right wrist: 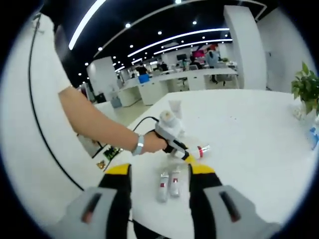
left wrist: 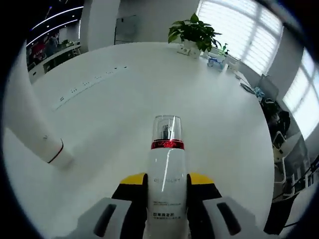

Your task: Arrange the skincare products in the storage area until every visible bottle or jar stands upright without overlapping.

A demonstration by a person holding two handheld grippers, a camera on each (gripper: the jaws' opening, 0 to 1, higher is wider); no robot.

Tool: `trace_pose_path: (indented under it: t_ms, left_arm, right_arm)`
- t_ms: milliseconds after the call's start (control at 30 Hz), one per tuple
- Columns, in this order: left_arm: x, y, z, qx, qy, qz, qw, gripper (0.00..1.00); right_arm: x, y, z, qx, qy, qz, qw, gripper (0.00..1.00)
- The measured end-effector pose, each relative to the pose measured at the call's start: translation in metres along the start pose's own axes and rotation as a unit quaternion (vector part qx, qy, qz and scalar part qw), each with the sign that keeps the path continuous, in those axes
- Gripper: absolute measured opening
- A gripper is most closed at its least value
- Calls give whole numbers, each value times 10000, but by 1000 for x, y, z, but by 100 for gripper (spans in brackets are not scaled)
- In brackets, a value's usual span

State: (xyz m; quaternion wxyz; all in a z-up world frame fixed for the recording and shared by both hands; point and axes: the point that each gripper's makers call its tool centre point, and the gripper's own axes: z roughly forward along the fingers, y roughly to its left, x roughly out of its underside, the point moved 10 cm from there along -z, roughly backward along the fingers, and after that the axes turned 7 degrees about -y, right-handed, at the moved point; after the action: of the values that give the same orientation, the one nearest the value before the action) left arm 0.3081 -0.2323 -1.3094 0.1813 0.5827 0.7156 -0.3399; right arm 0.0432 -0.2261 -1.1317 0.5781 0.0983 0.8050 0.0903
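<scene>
My left gripper (left wrist: 167, 183) is shut on a white bottle (left wrist: 167, 169) with a red ring and a clear cap, which points away over the white table (left wrist: 149, 84). In the right gripper view, a hand holds that left gripper (right wrist: 187, 157), and the bottle (right wrist: 200, 151) sticks out of it to the right, low over the table. My right gripper (right wrist: 160, 172) stands open with nothing in it. Beyond its jaws, two small pale bottles (right wrist: 168, 185) lie side by side on the table. A white jar (right wrist: 174, 107) stands farther back.
A long white tube-like container with a red line (left wrist: 37, 132) lies at the left. A potted plant (left wrist: 194, 31) and small items stand at the table's far edge. The person's arm (right wrist: 94, 124) reaches in from the left. Office desks stand behind.
</scene>
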Motion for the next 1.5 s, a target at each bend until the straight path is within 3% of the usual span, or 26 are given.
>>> trace_pose_path:
  t_ms: [67,200,467,567,667,867,933,1033,1100,1133,1167,1233,1333,1500]
  left_arm:
    - [-1,-1,-2,58,-70,-161,9998,28]
    - [-9,1,-9,204,-475,-813,9953,28]
    - [-29,-10,-36,576,-1204,-1206,9837,28]
    - [-33,-22,-55,691,-1652,-1458,9730,28]
    - [-31,-38,-71,888,-1887,-1730,9626,28]
    - [-20,-76,-106,1108,-2299,-2092,9440,28]
    - [-15,-86,-115,1112,-2300,-2049,9449,28]
    - [-9,-96,-126,1161,-2409,-2178,9386,28]
    - [-4,-106,-137,1089,-2531,-2256,9345,28]
    - [-3,-109,-140,1063,-2566,-2273,9334,28]
    - [0,-111,-144,996,-2635,-2303,9315,28]
    - [3,-113,-146,954,-2657,-2299,9314,29]
    - [13,-115,-153,691,-2653,-2337,9328,29]
    - [21,-122,-160,283,-2613,-2201,9394,29]
  right_arm:
    - [0,0,1,-16,-4,9,10000,44]
    - [1,2,4,-86,8,17,10000,43]
    - [3,1,13,-321,-34,218,9992,44]
    - [3,-2,18,-418,-52,387,9984,44]
    - [5,-6,24,-481,86,691,9964,45]
    - [-1,-21,38,-365,23,1005,9943,50]
    - [-5,-30,43,-376,-49,1267,9912,51]
    - [-12,-42,53,-522,-253,1883,9804,53]
    - [-16,-43,60,-906,-301,2365,9669,52]
    - [-17,-43,64,-1148,-322,2718,9549,50]
    - [-18,-44,68,-1199,-336,2869,9498,48]
    - [-19,-45,72,-1268,-401,2893,9480,47]
    - [-17,-40,87,-1531,-213,2971,9422,47]
    - [-7,-32,97,-1702,103,2751,9462,40]
